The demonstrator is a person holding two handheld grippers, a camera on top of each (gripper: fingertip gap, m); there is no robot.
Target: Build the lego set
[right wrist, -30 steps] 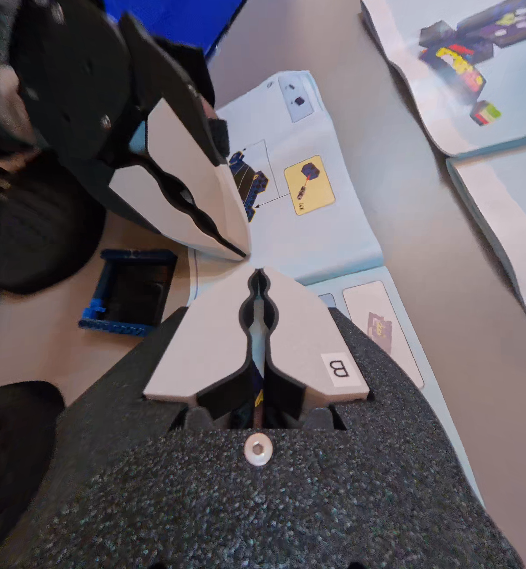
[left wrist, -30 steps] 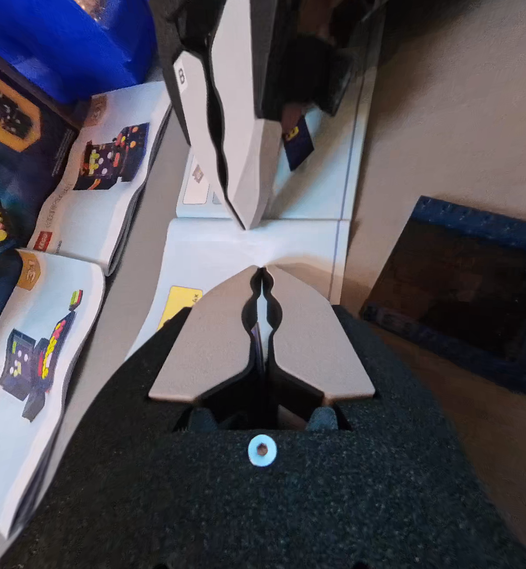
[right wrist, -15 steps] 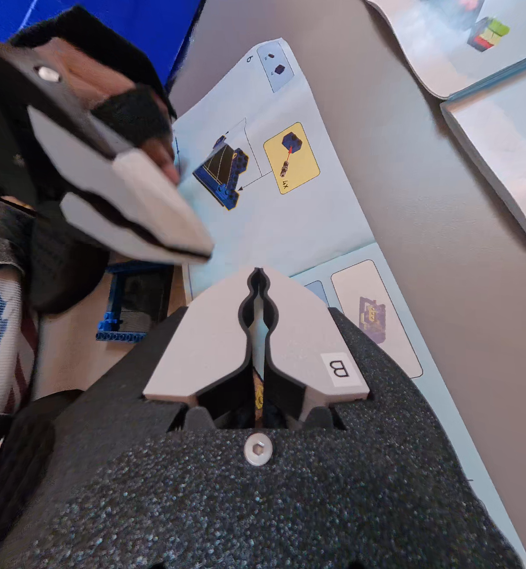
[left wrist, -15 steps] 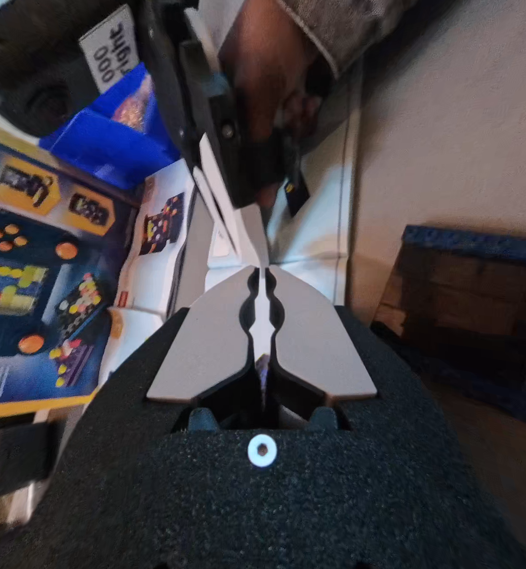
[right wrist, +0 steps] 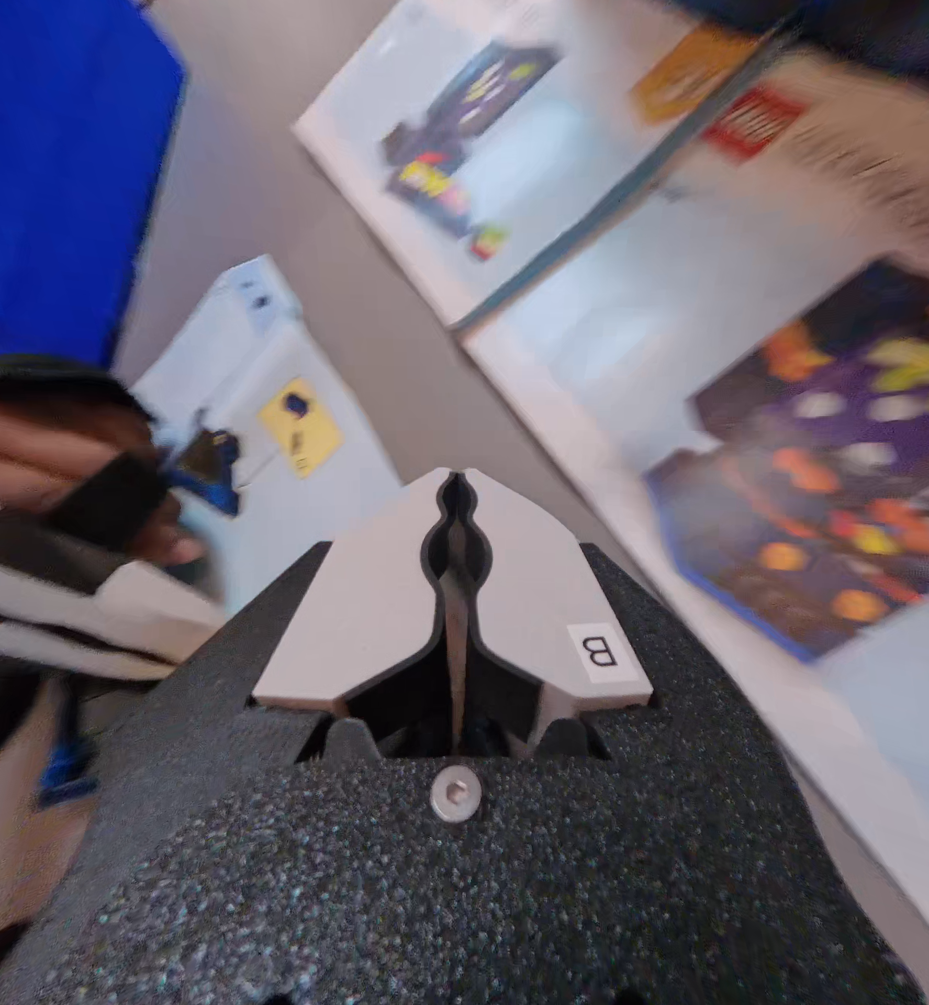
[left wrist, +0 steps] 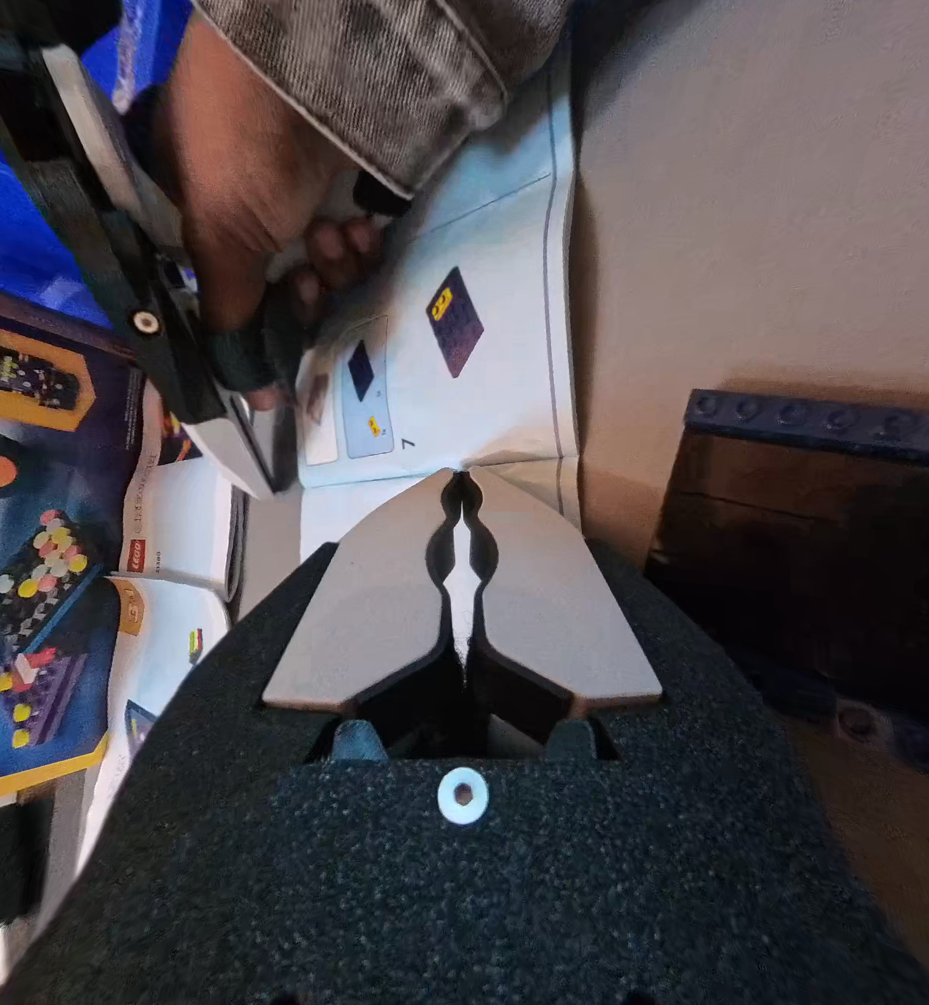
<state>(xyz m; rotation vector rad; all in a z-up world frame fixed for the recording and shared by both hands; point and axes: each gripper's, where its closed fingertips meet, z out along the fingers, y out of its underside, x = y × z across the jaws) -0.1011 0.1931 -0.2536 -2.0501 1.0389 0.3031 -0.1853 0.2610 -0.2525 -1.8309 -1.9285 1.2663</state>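
Note:
An open instruction booklet (left wrist: 478, 380) lies on the beige table (left wrist: 777, 217). My left gripper (left wrist: 459, 476) is shut, and its tips rest on the booklet's centre fold. Nothing shows between its pads. My right gripper (right wrist: 457, 477) is shut and empty. It hovers over bare table just right of the same booklet (right wrist: 266, 435). In the left wrist view its pale fingers (left wrist: 233, 451) show at the booklet's left edge, with the person's hand (left wrist: 233, 190) above them. In the right wrist view the left gripper's fingers (right wrist: 141, 603) show blurred at the lower left.
A dark blue brick frame (left wrist: 810, 544) stands on the table right of the booklet. Closed booklets (left wrist: 179, 522) (right wrist: 478, 152) and a colourful box (left wrist: 27, 544) lie to the left. A blue bin (right wrist: 43, 163) stands at the back.
My right gripper has left the booklet's fold and swung off to the booklet's left side, still shut. My left gripper opened a crack and shut again, its tips staying on the fold.

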